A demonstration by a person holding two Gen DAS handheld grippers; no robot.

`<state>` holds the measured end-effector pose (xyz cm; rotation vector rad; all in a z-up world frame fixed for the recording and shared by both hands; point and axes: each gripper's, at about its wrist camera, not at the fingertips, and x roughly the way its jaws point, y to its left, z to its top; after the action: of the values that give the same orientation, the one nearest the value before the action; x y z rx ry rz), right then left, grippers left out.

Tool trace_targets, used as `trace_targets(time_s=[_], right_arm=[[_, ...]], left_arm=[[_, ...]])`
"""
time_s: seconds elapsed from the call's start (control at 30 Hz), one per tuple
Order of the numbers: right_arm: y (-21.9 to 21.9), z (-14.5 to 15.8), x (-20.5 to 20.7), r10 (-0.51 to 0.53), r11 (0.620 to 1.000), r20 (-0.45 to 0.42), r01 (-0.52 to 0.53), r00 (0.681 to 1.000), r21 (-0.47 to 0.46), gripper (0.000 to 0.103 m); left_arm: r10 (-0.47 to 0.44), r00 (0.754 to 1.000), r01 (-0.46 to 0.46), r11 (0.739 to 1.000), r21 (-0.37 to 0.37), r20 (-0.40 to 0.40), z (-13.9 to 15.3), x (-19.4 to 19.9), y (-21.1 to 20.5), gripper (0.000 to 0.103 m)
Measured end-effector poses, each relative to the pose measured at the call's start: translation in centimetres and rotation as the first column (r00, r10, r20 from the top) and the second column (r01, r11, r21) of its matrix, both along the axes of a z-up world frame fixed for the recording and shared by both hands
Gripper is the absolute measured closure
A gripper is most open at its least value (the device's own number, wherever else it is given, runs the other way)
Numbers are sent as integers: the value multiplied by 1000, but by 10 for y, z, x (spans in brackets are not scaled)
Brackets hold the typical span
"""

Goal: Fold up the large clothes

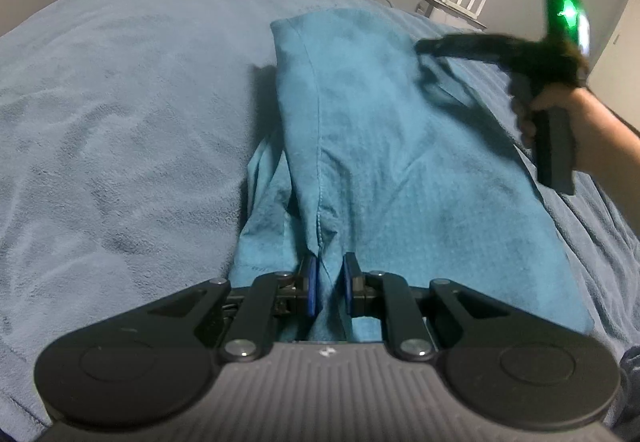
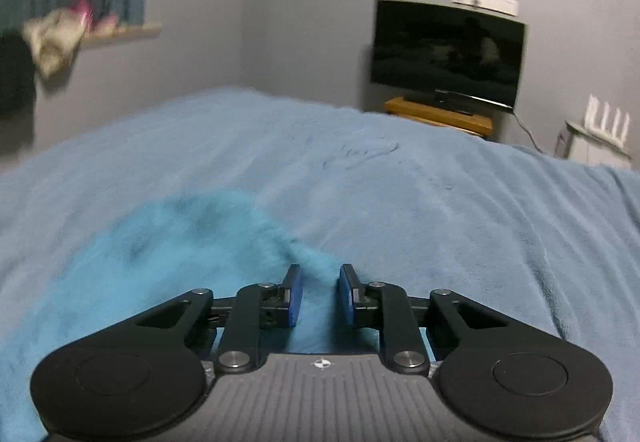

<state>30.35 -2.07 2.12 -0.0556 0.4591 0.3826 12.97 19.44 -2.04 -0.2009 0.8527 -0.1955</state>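
A large teal garment [image 1: 400, 142] lies lengthwise on the bed, partly folded, with a seam running down its middle. My left gripper [image 1: 328, 282] is shut on the garment's near end, and cloth is bunched between its blue pads. My right gripper [image 1: 422, 46], held by a hand [image 1: 560, 110], reaches the garment's far right edge, where the cloth lifts toward its tips. In the right wrist view the blurred garment [image 2: 160, 242] narrows into a ridge that runs between the pads of the right gripper [image 2: 320, 294], which close on it.
A light blue blanket [image 1: 120, 102] covers the whole bed [image 2: 400, 182]. Beyond the far edge, a dark TV [image 2: 446, 54] stands on a wooden stand against the wall. A white router [image 2: 604, 118] sits at the right. Clothes hang by a curtained window [image 2: 60, 34] at the left.
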Motion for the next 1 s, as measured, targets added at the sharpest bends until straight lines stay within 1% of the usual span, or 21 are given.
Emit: trace_targets(time_s=[0.07, 0.13, 0.17, 0.2, 0.27, 0.3, 0.33, 0.4, 0.47, 0.53, 0.6, 0.63, 0.7, 0.77, 0.83, 0.9, 0.93, 1.0], right_arm=[[-15, 6, -7, -31, 999, 32, 30, 999, 22, 75], [-28, 2, -24, -43, 999, 49, 43, 998, 11, 75], [-36, -2, -29, -44, 999, 50, 44, 998, -6, 74], [-47, -9, -35, -51, 998, 40, 53, 998, -44, 73], [-68, -28, -51, -103, 986, 24, 105, 994, -129, 73], [-80, -33, -61, -123, 984, 27, 125, 992, -124, 73], [-91, -34, -67, -138, 986, 11, 139, 990, -88, 69], [-116, -37, -80, -166, 986, -58, 168, 984, 25, 67], [-134, -42, -95, -155, 981, -102, 165, 983, 105, 58], [-143, -42, -126, -118, 981, -101, 132, 988, 141, 57], [-143, -38, -167, -67, 987, -58, 75, 996, 139, 57], [-140, -36, -188, -26, 992, -38, 31, 999, 120, 54], [-133, -37, -225, 72, 994, -8, -71, 997, 78, 54], [-124, -38, -252, 152, 988, 5, -152, 988, 30, 54], [-115, -38, -276, 242, 970, 24, -242, 970, -16, 54], [-101, -39, -288, 285, 955, 22, -282, 958, -87, 54], [-94, -44, -290, 283, 952, 10, -279, 959, -124, 55], [-86, -59, -292, 249, 955, -13, -248, 968, -160, 54]], left_arm=[[-2, 1000, 2, 1000, 5, 1, 1, 0, -1, 93], [-3, 1000, 3, 1000, 7, 1, 1, 0, -1, 93], [-2, 1000, 2, 1000, 7, 2, 0, 1, -1, 93], [-1, 1000, 1, 1000, 8, 2, 0, 1, -2, 93], [2, 1000, -2, 1000, 3, 4, -1, 1, -2, 92], [4, 1000, -4, 1000, 0, 3, -1, 1, -1, 92], [5, 1000, -5, 1000, 3, 2, -1, 0, -1, 92], [9, 1000, -9, 1000, 5, 1, -1, 0, -1, 92], [14, 1000, -14, 1000, 1, 0, -1, 0, -1, 92], [18, 1000, -18, 1000, -2, -1, -1, 0, -1, 92], [23, 1000, -23, 1000, -5, -1, -1, 0, 0, 92], [23, 1000, -23, 1000, -4, 0, -1, -1, 0, 92], [26, 1000, -26, 1000, -4, 2, 0, -2, 0, 92], [29, 1000, -29, 1000, -4, 5, 1, -3, 0, 92], [31, 1000, -31, 1000, -3, 7, 1, -4, 1, 92], [38, 999, -38, 999, -1, 12, 0, -4, 1, 92], [44, 999, -44, 999, -1, 12, 0, -5, 2, 92], [52, 999, -52, 999, 2, 15, -2, -4, 2, 91]])
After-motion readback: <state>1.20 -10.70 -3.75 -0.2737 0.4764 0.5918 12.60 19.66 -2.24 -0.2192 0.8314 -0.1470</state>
